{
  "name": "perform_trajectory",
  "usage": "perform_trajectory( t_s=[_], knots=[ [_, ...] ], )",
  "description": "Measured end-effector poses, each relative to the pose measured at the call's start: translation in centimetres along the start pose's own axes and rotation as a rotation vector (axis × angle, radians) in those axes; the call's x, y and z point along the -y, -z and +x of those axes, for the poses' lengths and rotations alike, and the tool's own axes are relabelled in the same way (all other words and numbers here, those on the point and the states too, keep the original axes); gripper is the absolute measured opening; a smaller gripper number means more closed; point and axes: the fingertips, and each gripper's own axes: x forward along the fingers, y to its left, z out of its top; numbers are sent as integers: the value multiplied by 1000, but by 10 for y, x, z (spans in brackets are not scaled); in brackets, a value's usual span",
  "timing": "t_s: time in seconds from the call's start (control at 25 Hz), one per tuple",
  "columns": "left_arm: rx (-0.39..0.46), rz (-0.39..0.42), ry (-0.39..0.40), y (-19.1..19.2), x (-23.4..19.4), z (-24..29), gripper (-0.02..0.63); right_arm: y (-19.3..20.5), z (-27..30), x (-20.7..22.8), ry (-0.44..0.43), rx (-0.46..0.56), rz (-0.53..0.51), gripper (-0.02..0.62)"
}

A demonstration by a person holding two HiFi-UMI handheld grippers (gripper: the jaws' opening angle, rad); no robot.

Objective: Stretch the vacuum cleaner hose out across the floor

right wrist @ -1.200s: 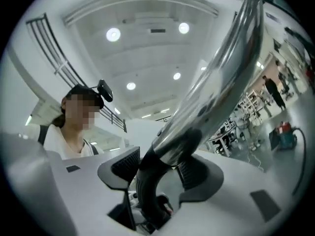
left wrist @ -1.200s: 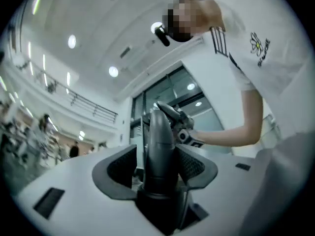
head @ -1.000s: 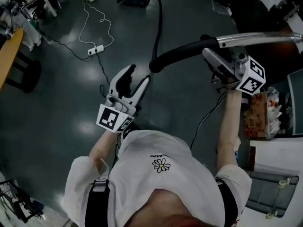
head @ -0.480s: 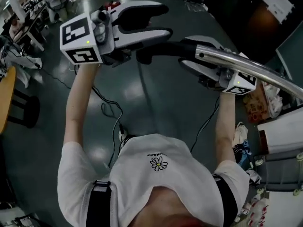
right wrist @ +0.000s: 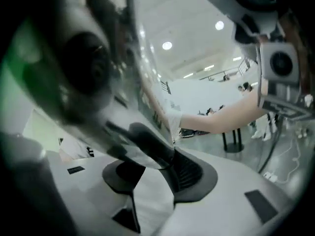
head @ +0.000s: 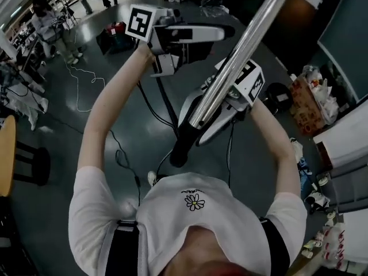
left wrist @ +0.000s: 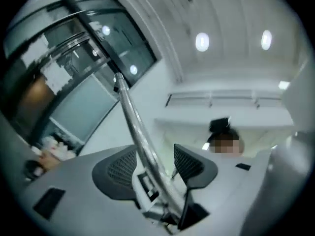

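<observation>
The dark grey floor [head: 52, 137] fills the head view, and the person in the white T-shirt [head: 195, 223] stands over it with both arms lifted, higher than one second ago. The metal tube [head: 241, 50] has changed the most. One second ago it lay almost level and pointed to the right. Now it runs steeply from the far right edge down to its black grip [head: 181, 145], which is now near the chest. The vacuum cleaner hose [head: 165, 105] shows as a black line that goes from the grip toward the far side, between the two arms and under the left gripper. Its far part is hidden there. The left gripper [head: 221, 42] was low, near the shirt, one second ago. Now it is raised on the far left, and its jaws point right toward the tube. In the left gripper view the left gripper [left wrist: 152, 163] has its jaws apart. The tube passes in the gap between them, but it lies beyond the pads and I see no contact, so this gripper holds nothing. The right gripper [head: 192, 125] is just right of the tube and has turned to point near and left. In its own view the right gripper [right wrist: 157, 168] has just been closing its jaws, and the black grip sits between them, pressed by the pads. A thin white cable [head: 80, 91] lies on the floor at the far left.
</observation>
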Motion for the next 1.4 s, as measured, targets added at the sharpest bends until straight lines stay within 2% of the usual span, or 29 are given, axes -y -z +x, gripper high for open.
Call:
perform_trajectory(
  t_s=[0.04, 0.08, 0.12, 0.2, 0.24, 0.32, 0.36, 0.4, 0.44, 0.52, 0.56, 0.6, 0.64, 0.68, 0.76, 0.84, 0.88, 0.96, 1.04, 1.16, 1.4],
  knots=[
    [128, -58, 90, -8, 3, -12, 221, 5, 4, -1, -48, -9, 65, 175],
    [217, -83, 141, -11, 1, -24, 221, 10, 6, 1, -83, -16, 140, 175],
    [266, -90, 161, -7, -5, -33, 221, 18, 8, 5, -107, -22, 223, 175],
    [309, -90, 192, 18, -17, -41, 221, 42, 12, 12, -121, -39, 391, 175],
    [337, -76, 225, 32, -19, -43, 221, 60, 15, 15, -108, -54, 461, 174],
    [404, 2, 263, 57, -20, -50, 221, 97, 19, 24, -44, -80, 556, 173],
    [429, 35, 239, 65, -21, -54, 221, 113, 19, 30, 5, -78, 585, 173],
    [442, 51, 173, 69, -23, -57, 221, 126, 18, 39, 67, -66, 604, 174],
    [437, 62, 65, 70, -27, -59, 219, 137, 15, 49, 145, -53, 614, 174],
    [369, 113, -203, 70, -40, -58, 202, 153, 4, 69, 329, -65, 603, 173],
    [338, 138, -311, 71, -46, -57, 200, 160, -4, 74, 420, -85, 581, 172],
    [342, 150, -380, 69, -49, -55, 181, 165, -13, 75, 499, -97, 552, 173],
    [381, 151, -414, 62, -47, -53, 161, 166, -23, 73, 563, -84, 522, 173],
    [442, 155, -427, 52, -43, -50, 138, 163, -36, 68, 613, -37, 495, 173],
    [550, 190, -418, 31, -32, -38, 126, 144, -61, 53, 726, 142, 425, 172],
    [606, 227, -402, 19, -21, -20, 126, 126, -80, 34, 901, 275, 309, 172],
    [619, 252, -419, 18, -16, -15, 126, 122, -85, 27, 996, 281, 255, 173],
    [608, 325, -483, 19, -8, -5, 126, 124, -87, 17, 1158, 230, 199, 173],
    [567, 350, -482, 29, -4, 13, 126, 133, -84, 6, 1261, 208, 203, 173],
    [524, 302, -441, 59, -13, 37, 126, 159, -77, -6, 1319, 222, 252, 173],
    [459, 223, -451, 108, -42, 43, 126, 206, -62, 0, 1357, 241, 344, 172]
  ],
)
